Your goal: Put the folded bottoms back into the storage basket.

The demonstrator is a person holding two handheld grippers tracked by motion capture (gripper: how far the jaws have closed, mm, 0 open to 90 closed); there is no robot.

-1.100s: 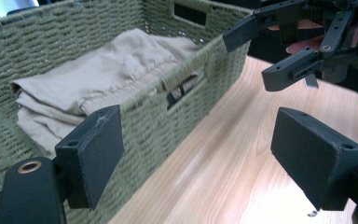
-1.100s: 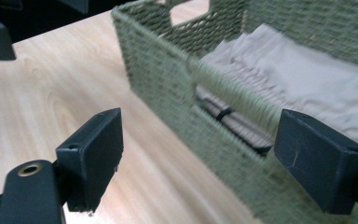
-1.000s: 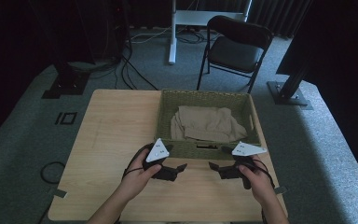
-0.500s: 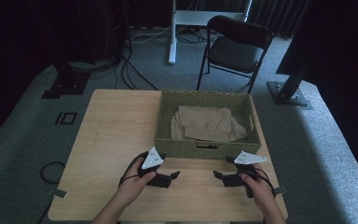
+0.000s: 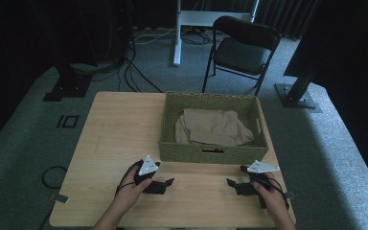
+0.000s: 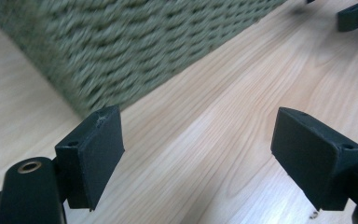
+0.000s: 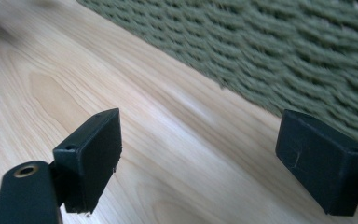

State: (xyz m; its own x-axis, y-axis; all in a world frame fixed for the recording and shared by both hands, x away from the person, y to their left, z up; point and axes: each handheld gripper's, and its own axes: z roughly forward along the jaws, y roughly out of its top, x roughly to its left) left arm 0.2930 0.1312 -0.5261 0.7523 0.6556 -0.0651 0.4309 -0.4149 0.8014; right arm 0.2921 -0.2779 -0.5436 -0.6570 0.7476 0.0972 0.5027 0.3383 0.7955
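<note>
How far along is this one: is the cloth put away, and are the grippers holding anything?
Looks done: the folded beige cloth lies inside the green woven basket on the light wooden table. In hand: nothing; the left gripper and the right gripper are both open and empty, low over the table in front of the basket. Left: nothing obvious, perhaps only setting the grippers down.
</note>
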